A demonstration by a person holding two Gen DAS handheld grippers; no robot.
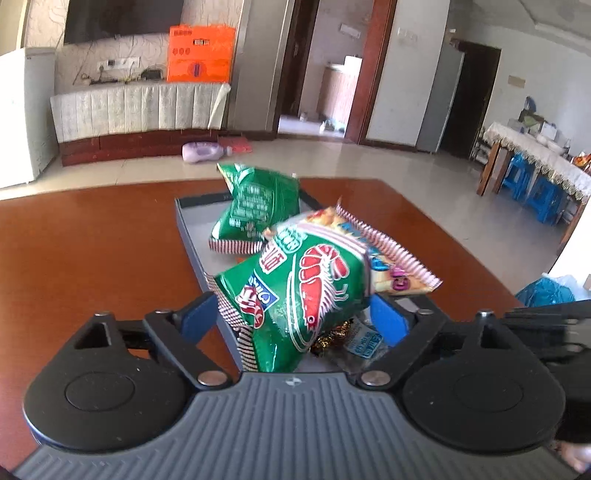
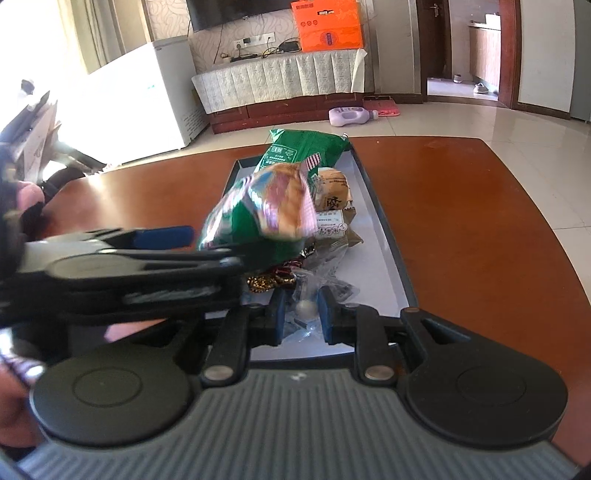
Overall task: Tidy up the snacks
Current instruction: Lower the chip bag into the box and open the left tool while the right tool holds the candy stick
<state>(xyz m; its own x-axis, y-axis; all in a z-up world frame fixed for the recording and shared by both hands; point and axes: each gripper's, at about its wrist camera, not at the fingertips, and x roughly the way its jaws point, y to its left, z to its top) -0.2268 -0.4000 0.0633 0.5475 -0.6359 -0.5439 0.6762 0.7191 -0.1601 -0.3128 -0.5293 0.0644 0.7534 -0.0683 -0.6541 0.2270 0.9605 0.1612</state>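
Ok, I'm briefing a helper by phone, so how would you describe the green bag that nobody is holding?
On the brown table sits a long grey tray. At its far end rests a green bag, back side showing, covered in small white print. Unlike the shrimp bag in the left gripper, it shows no red shrimp picture.

A glossy brown counter (image 1: 92,240) stands on pale floor tiles (image 1: 388,162) in a sunlit living room. Against the patterned wall, a low cabinet (image 1: 140,110) draped in cloth carries an orange box (image 1: 201,53) beneath a dark television (image 1: 122,16). A white freezer (image 2: 147,96) stands nearby, a lilac bottle (image 1: 203,152) lies on the floor, and blue stools (image 1: 532,188) sit under a side table (image 1: 532,151).
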